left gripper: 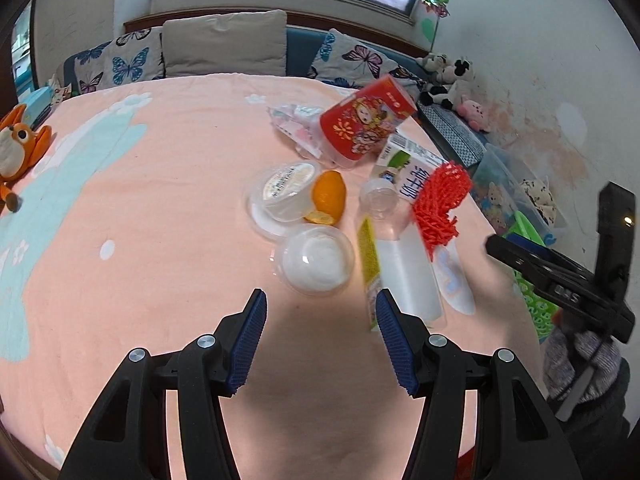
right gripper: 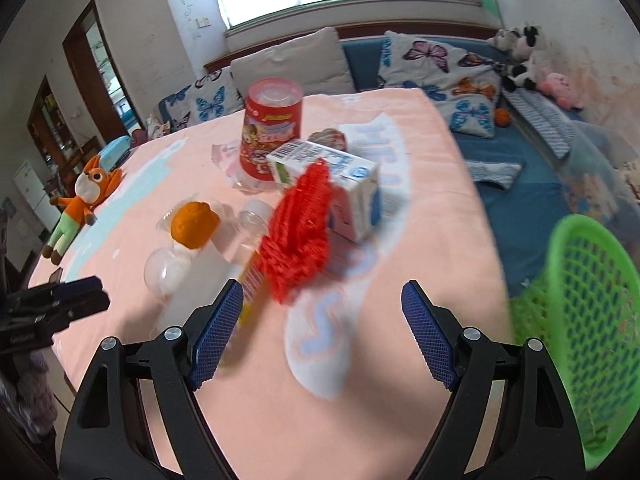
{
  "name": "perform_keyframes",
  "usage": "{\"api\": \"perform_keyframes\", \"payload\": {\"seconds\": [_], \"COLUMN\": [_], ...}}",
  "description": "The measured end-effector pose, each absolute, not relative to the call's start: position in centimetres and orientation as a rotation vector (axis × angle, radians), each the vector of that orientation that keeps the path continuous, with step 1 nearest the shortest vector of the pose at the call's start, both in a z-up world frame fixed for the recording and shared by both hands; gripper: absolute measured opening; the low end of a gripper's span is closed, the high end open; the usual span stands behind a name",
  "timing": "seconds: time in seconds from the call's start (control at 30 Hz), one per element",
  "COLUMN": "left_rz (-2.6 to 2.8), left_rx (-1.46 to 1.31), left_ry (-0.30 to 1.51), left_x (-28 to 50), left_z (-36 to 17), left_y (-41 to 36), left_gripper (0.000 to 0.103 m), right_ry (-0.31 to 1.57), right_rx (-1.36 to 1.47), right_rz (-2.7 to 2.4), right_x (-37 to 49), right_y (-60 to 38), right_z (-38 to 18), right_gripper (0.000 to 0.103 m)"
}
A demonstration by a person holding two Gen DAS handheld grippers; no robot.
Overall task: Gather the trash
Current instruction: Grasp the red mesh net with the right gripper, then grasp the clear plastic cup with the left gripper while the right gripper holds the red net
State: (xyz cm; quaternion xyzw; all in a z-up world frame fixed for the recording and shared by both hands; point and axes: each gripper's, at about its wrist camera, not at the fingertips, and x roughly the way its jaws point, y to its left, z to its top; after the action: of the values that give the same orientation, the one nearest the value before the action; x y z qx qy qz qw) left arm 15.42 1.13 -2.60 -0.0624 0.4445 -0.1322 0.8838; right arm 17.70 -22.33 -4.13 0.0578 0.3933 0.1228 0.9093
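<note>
Trash lies in a cluster on the pink blanket: a red foam net [left gripper: 440,204] [right gripper: 298,236], a milk carton [left gripper: 412,168] [right gripper: 336,192], a clear plastic bottle [left gripper: 400,256], a red printed tub [left gripper: 366,120] [right gripper: 270,132], orange peel [left gripper: 329,197] [right gripper: 194,224], and clear plastic cups [left gripper: 316,260] [right gripper: 166,270]. My left gripper [left gripper: 322,316] is open and empty, just short of the nearest cup. My right gripper [right gripper: 322,308] is open and empty, in front of the red net. A green mesh basket [right gripper: 580,320] [left gripper: 536,300] stands to the right.
An orange plush fox [left gripper: 18,148] [right gripper: 82,200] lies at the blanket's left. Butterfly pillows [left gripper: 128,62] and a beige cushion [right gripper: 292,66] line the far edge. Plush toys [left gripper: 448,76] sit by the right wall. A blue mattress [right gripper: 532,176] lies right of the blanket.
</note>
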Motion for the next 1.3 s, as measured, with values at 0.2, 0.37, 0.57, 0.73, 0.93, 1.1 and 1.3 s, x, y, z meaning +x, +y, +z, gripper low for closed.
{"api": "perform_keyframes", "payload": {"seconds": [0.2,0.37,0.57,0.73,0.93,1.1,1.3], "left_rz": [-0.245,-0.225,-0.219,-0.246,-0.286,-0.316,-0.35], "left_rx": [-0.142,-0.121,-0.061,-0.033,-0.035,-0.084,-0.121], "left_ry": [0.914,0.898,0.881,0.892,0.944,0.976,0.989], "left_x": [16.5,18.1,20.5,22.5,25.0,25.5,23.4], "left_z": [-2.5,-2.4,-2.3,-2.8,-3.9,-4.5,-5.2], "left_y": [2.0,2.1,1.6,1.8,2.6,3.4,2.5], "left_gripper": [0.055,0.055,0.055,0.055,0.056,0.056,0.067], "right_ry": [0.819,0.861,0.878,0.85,0.824,0.805,0.797], "right_rx": [0.128,0.157,0.211,0.186,0.172,0.167,0.153], "right_rz": [0.261,0.236,0.265,0.274,0.273,0.272,0.272], "right_x": [20.8,23.0,23.3,22.4,21.2,20.4,19.6], "right_y": [-21.2,-21.1,-21.4,-21.4,-21.8,-22.1,-22.1], "right_z": [-4.8,-6.0,-6.4,-5.5,-4.6,-4.0,-3.7], "right_gripper": [0.076,0.066,0.041,0.028,0.024,0.024,0.024]}}
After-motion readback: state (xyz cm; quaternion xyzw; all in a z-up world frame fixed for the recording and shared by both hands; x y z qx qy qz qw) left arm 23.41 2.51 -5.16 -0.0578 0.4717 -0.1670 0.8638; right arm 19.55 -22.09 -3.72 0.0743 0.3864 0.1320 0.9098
